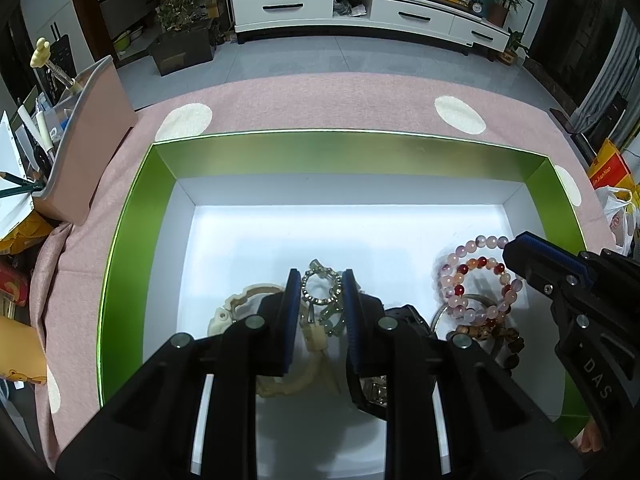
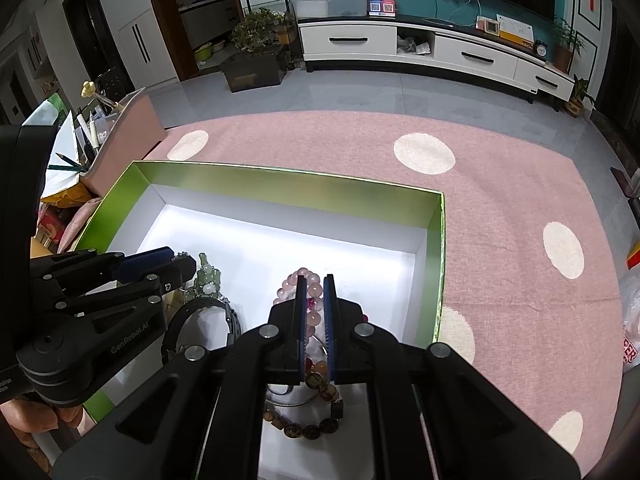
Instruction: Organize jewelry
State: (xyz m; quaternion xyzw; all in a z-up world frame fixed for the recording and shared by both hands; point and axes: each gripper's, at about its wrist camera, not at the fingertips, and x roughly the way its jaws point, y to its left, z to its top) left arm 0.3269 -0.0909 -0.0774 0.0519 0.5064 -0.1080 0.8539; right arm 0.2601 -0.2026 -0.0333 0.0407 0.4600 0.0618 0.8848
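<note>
As "GenRobot.AI" left gripper [image 2: 176, 266] hovers — "DAS" right gripper [image 1: 510, 254].

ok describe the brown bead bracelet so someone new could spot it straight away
Find the green box with a white floor on the pink dotted cloth. Near its right wall lies a pile of bracelets; the brown bead bracelet is nearest the camera, with dark, patterned wooden-looking beads, unlike the pink and red bead bracelet beyond it.

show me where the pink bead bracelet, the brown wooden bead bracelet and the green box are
pink bead bracelet [image 1: 460, 280]: left wrist view, on its left-side beads.
brown wooden bead bracelet [image 2: 308, 432]: right wrist view, on its lowest beads.
green box [image 1: 340, 152]: left wrist view, on its far inner wall.
</note>
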